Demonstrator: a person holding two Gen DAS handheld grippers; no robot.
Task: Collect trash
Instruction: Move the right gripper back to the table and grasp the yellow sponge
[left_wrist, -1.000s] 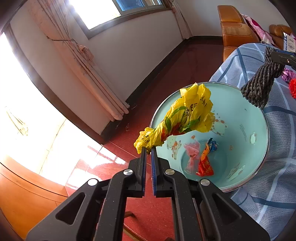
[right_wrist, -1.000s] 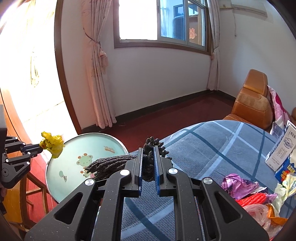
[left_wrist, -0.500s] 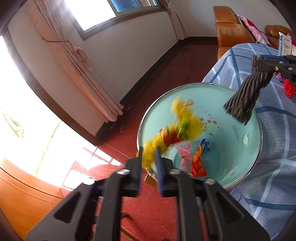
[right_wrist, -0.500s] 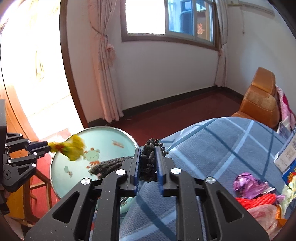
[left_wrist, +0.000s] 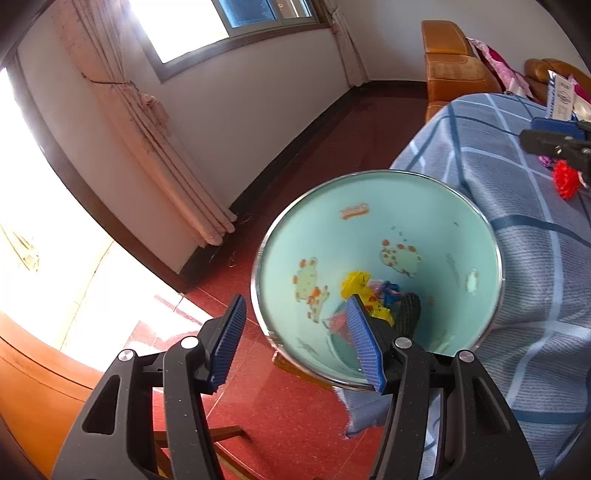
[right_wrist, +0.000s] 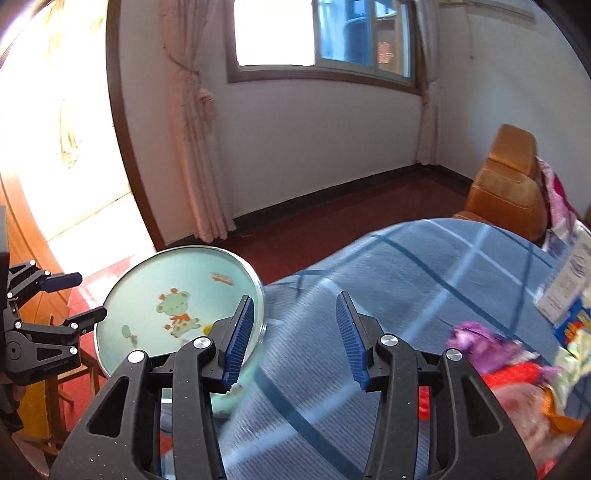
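Note:
A mint-green bin (left_wrist: 424, 206) with cartoon prints stands beside the table; it also shows in the right wrist view (right_wrist: 159, 273). At its bottom lie a yellow wrapper (left_wrist: 360, 286), a dark knitted bundle (left_wrist: 408, 312) and other small wrappers. My left gripper (left_wrist: 295, 339) is open and empty, over the bin's near rim. My right gripper (right_wrist: 291, 339) is open and empty, above the table edge beside the bin. It appears at the right edge of the left wrist view (left_wrist: 554, 142).
A blue checked tablecloth (right_wrist: 424, 280) covers the table. A trash pile (right_wrist: 498, 354) of purple, red and pink wrappers and a white-blue carton (right_wrist: 570, 280) lies at its right. Orange chairs (right_wrist: 506, 184) stand behind. Red floor and a wooden stool (left_wrist: 229, 432) lie below.
Both grippers have opened. The yellow wrapper dropped from my left gripper and the dark knitted bundle from my right; both now lie in the bin. The right gripper pulled back over the table.

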